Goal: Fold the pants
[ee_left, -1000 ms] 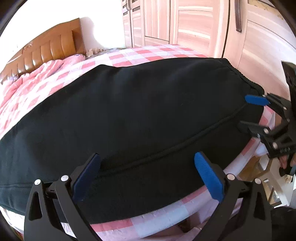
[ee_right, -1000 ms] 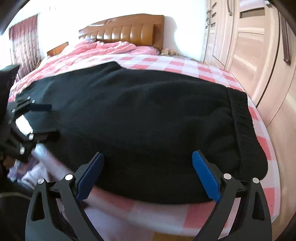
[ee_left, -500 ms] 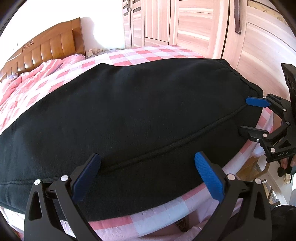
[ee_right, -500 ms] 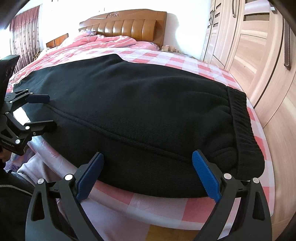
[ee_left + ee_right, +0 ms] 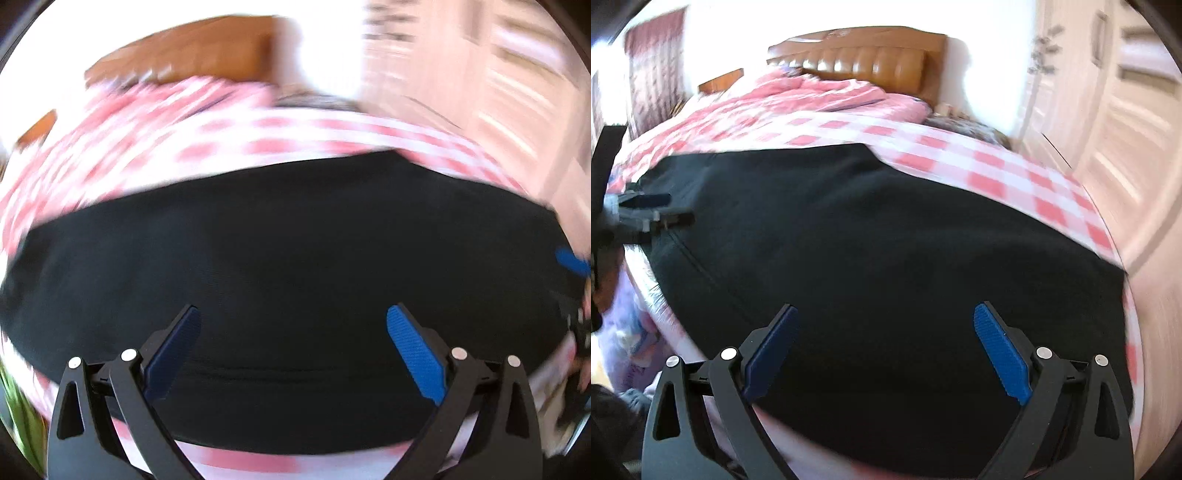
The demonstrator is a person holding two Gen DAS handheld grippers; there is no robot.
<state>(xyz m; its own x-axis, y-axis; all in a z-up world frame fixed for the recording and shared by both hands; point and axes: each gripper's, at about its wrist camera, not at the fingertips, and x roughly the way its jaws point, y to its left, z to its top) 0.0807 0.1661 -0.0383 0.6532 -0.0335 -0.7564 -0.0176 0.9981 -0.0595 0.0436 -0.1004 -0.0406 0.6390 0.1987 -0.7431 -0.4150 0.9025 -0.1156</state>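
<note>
Lying flat across the near part of the bed, the black pants (image 5: 886,240) cover the pink-and-white checked bedsheet (image 5: 1004,166) almost from side edge to side edge. In the right wrist view, a stitched seam (image 5: 701,269) runs diagonally across the fabric at lower left. The right gripper (image 5: 882,343) hangs over the near edge of the pants with its blue-padded fingers (image 5: 1001,354) spread wide and nothing between them. The left gripper (image 5: 293,347) is likewise spread wide above the near edge of the pants (image 5: 288,258), its pads (image 5: 417,354) clear of the cloth; a faint seam line (image 5: 280,371) passes between them. The left wrist view is heavily motion-blurred. In the right wrist view the left gripper (image 5: 650,210) appears at far left, at the edge of the pants; contact cannot be judged. Behind the pants lie a rumpled pink quilt (image 5: 798,96) and a brown padded headboard (image 5: 871,62). Pale wooden wardrobe doors (image 5: 1126,122) stand along the right side of the bed.
</note>
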